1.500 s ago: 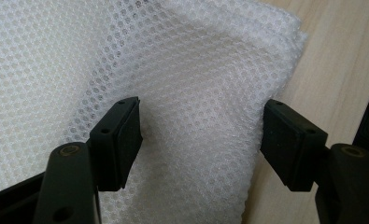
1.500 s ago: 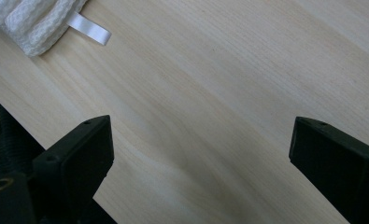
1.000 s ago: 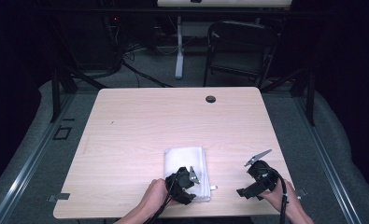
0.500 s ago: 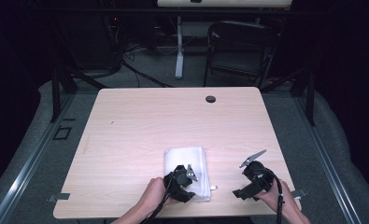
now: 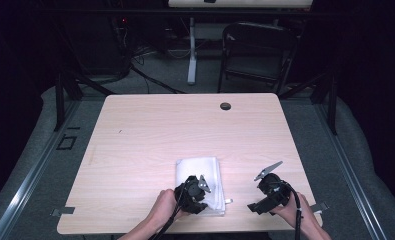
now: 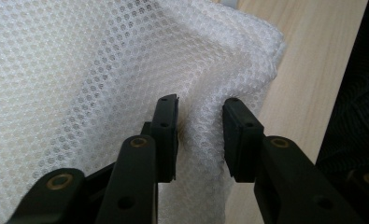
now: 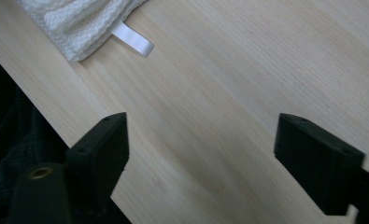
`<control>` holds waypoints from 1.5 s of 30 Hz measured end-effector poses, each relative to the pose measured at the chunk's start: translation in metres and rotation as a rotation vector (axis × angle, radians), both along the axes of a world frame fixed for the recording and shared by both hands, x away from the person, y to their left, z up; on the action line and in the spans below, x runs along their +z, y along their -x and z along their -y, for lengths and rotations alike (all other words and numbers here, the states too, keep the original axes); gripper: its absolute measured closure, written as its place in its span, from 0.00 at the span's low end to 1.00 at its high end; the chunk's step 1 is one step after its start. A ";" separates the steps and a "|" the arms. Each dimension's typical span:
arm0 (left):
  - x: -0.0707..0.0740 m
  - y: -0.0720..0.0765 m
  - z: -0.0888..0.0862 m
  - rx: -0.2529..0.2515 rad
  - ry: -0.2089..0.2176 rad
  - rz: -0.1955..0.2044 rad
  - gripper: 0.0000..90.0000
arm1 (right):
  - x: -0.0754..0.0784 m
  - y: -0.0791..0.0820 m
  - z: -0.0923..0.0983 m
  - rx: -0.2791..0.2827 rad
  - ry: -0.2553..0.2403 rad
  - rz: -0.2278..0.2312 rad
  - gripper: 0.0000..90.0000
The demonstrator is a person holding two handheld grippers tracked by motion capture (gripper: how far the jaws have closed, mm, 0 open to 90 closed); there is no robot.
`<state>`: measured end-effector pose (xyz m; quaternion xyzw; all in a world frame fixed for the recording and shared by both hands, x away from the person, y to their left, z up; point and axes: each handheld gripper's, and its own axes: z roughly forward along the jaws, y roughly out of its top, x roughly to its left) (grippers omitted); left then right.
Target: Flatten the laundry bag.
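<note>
Cloth: folded white mesh cloth (image 5: pixel 199 184) flat on desk (image 5: pixel 150 140), near front edge, centre-right; white tag (image 7: pixel 133 40) sticking out of its corner toward right side.
Left gripper (image 5: pixel 194 192): over front part of cloth; jaws just been closing, now narrowed around a raised ridge of mesh, fabric bunched between pads (image 6: pixel 167 135); pinching cloth, contact on both sides as far as left gripper view tells.
Right gripper (image 5: pixel 266 192): on bare desk, well apart from cloth; jaws spread wide, just been closing a little, nothing between them, plain wood beneath.
Change: over last second left jaws drawn in on the fold; cloth not shifted on desk; right gripper edged slightly toward cloth.
Meaning: grasp on front edge judged nearly or fully secured; lift or unfold likely next, second corner not yet taken.
Surroundings: round dark cable port (image 5: pixel 225 106) at far desk edge; chair (image 5: pixel 257 55) and stand behind desk, off working area.
Obstructions: none on desk between right gripper and tagged corner; desk front edge close, slip risk for cloth if pulled toward person.
</note>
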<state>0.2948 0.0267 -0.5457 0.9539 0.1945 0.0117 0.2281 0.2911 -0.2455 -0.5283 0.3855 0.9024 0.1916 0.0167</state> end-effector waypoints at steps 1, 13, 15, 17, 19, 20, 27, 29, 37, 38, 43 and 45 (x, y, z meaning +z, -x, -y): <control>0.000 0.000 0.000 -0.002 0.002 0.000 0.81 | -0.001 0.001 -0.003 0.004 -0.022 -0.002 0.30; 0.003 0.000 -0.005 0.004 0.054 0.013 0.90 | 0.005 0.004 -0.029 0.076 -0.050 0.056 0.76; 0.004 0.000 -0.005 0.005 0.059 0.016 0.90 | 0.007 0.006 -0.041 0.123 -0.039 0.071 0.87; 0.005 0.000 -0.006 0.004 0.059 0.020 0.90 | 0.006 0.007 -0.049 0.144 -0.034 0.074 0.93; 0.005 0.000 -0.006 0.003 0.059 0.024 0.90 | 0.004 0.007 -0.053 0.158 -0.038 0.069 0.95; 0.005 0.000 -0.006 0.001 0.060 0.024 0.91 | 0.001 0.007 -0.061 0.176 -0.030 0.070 0.99; 0.006 0.001 -0.005 -0.005 0.061 0.034 0.91 | -0.009 0.005 -0.086 0.234 -0.001 0.040 1.00; 0.006 0.001 -0.006 -0.006 0.063 0.035 0.91 | -0.011 0.004 -0.091 0.245 0.004 0.048 1.00; 0.007 0.001 -0.007 -0.008 0.068 0.036 0.91 | -0.016 -0.002 -0.100 0.227 -0.039 0.064 1.00; 0.008 0.000 -0.007 -0.010 0.066 0.040 0.91 | -0.017 -0.003 -0.101 0.220 -0.049 0.055 1.00; 0.010 0.000 -0.009 0.001 0.094 0.048 0.91 | -0.025 -0.008 -0.100 0.214 -0.052 0.032 1.00; 0.010 0.000 -0.010 0.002 0.094 0.047 0.91 | -0.026 -0.008 -0.100 0.208 -0.056 0.031 1.00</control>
